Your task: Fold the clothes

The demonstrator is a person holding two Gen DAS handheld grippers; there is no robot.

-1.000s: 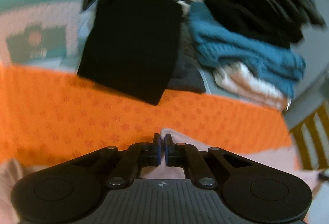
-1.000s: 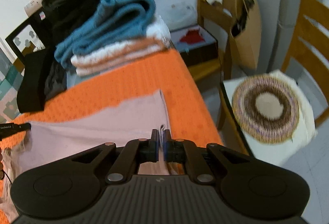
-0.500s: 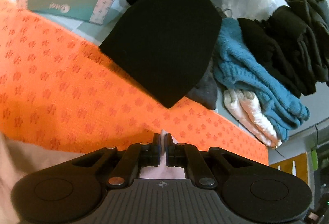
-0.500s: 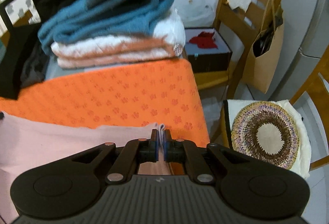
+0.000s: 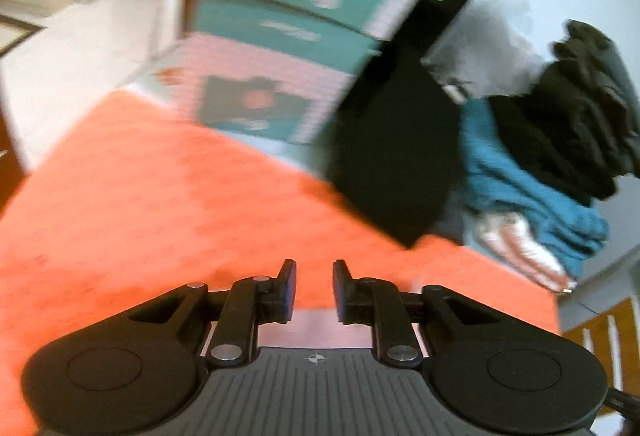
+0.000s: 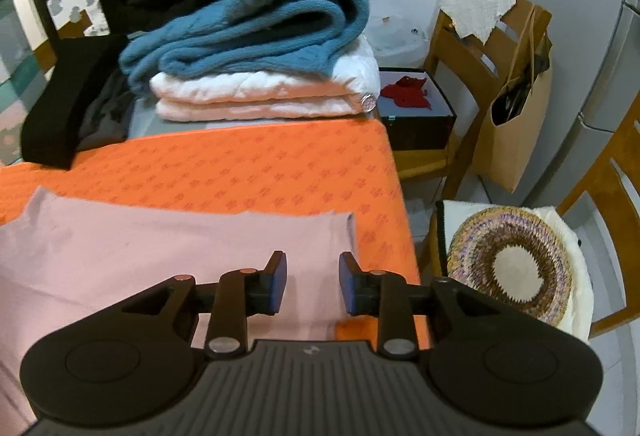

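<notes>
So the pink garment [image 6: 160, 248] is lying flat on the orange table [image 6: 248, 171], its far edge straight and one corner squared off near the table's right side, which looks like a layer laid over for a fold. Both grippers have their jaws apart with nothing between them: the right gripper [image 6: 312, 282] hangs just above the pink cloth near that corner, and the left gripper [image 5: 314, 286] sits over bare orange with only a sliver of pink showing under it. My guess is the jaws are spread so the cloth stays put and settles flat. The left view is pretty smeared, so no details there. The finished stuff, a blue sweater [image 6: 256, 23] on a white quilted piece [image 6: 264, 91], is stacked at the back, probably to keep the working area free.
</notes>
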